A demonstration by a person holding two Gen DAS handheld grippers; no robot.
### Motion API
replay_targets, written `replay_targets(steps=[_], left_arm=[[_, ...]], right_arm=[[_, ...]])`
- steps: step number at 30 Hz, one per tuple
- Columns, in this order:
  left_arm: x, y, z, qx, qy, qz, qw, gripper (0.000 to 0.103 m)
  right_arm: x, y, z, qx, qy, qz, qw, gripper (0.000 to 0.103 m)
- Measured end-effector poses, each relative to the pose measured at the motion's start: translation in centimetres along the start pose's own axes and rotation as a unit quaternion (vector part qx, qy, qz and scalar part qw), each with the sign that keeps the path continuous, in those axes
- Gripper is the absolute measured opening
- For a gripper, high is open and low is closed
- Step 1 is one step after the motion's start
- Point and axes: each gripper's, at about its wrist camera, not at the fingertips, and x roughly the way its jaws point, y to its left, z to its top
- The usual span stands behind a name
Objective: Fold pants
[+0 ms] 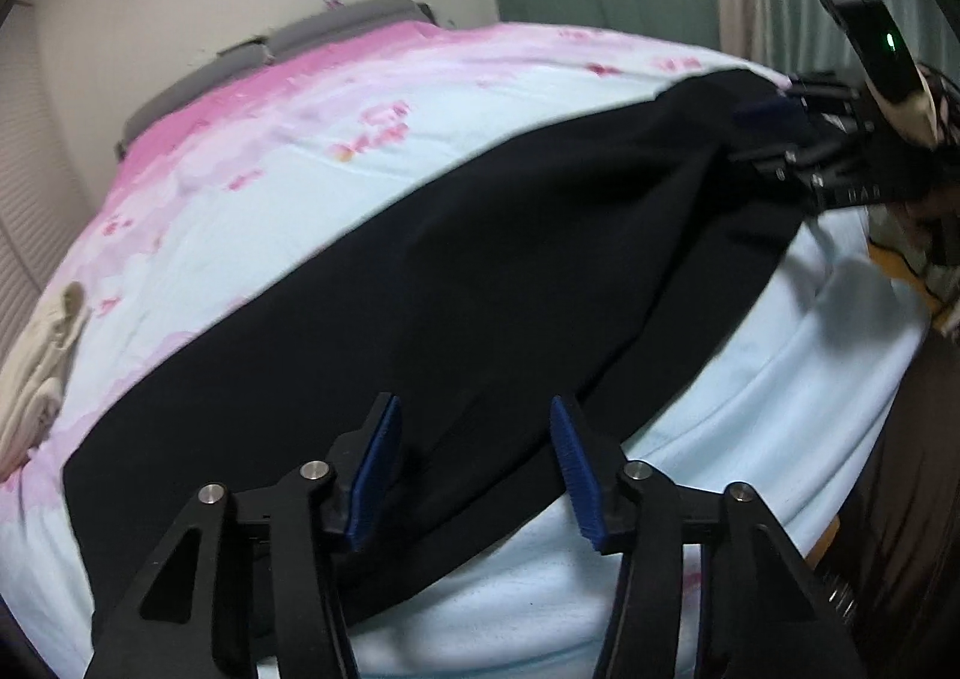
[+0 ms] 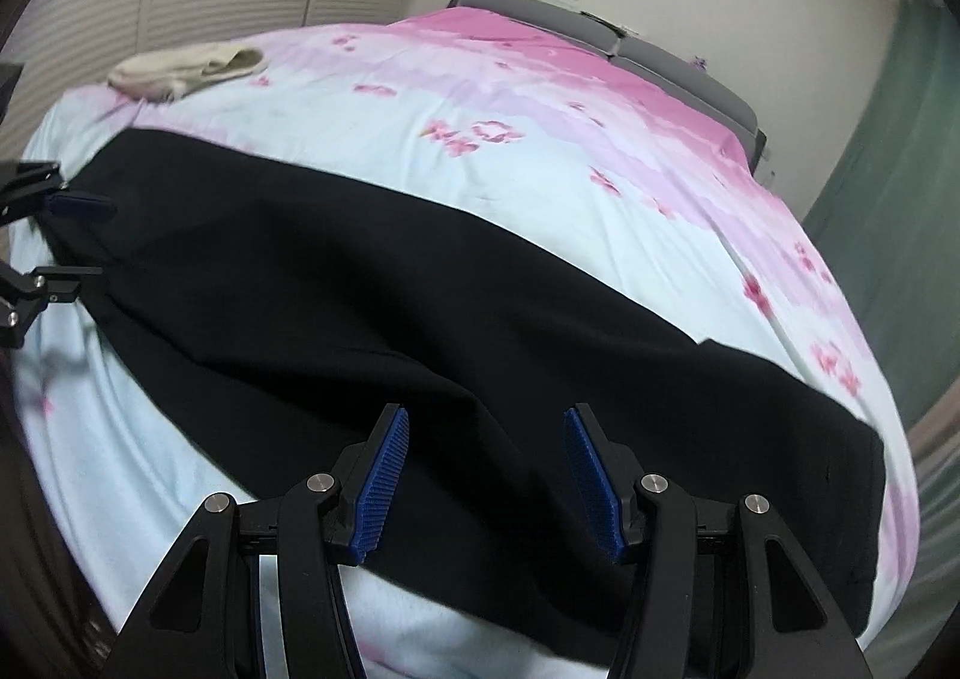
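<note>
Black pants [image 1: 450,289] stretch diagonally across the floral bedsheet [image 1: 270,151]. Left gripper [image 1: 477,475] and right gripper [image 2: 486,484], lower centre, stand open, fabric between their blue pads unpinched.

Black pants [image 1: 456,283], plain dark fabric, laid flat lengthwise across bed w/ pink-blue sheet, near front edge, few soft creases

My left black two-finger gripper with ribbed blue pads [image 1: 477,466] points down at a slant, its jaws parted and nothing pinched between them. My right black gripper with matching blue pads [image 2: 486,475] tilts down likewise, its jaws also standing apart, gripping nothing.
</note>
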Motion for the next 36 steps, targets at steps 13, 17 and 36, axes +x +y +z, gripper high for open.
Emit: replay_targets(steps=[13,17,36], left_arm=[[2.8,1.1,-1.0,-0.025,0.043,-0.042,0.9979,0.033],[2.7,1.9,-1.3,-0.047,0.043,-0.045,0.9969,0.016],[-0.1,3.6,-3.4,-0.075,0.033,-0.048,0.9955,0.005]], right_arm=[[2.7,0.4,0.1,0.002,0.020,0.014,1.000,0.055],[3.1,0.1,-0.1,0.009,0.028,0.033,0.999,0.033],[1.0,4.7,-4.5,-0.051,0.035,0.057,0.996,0.004]])
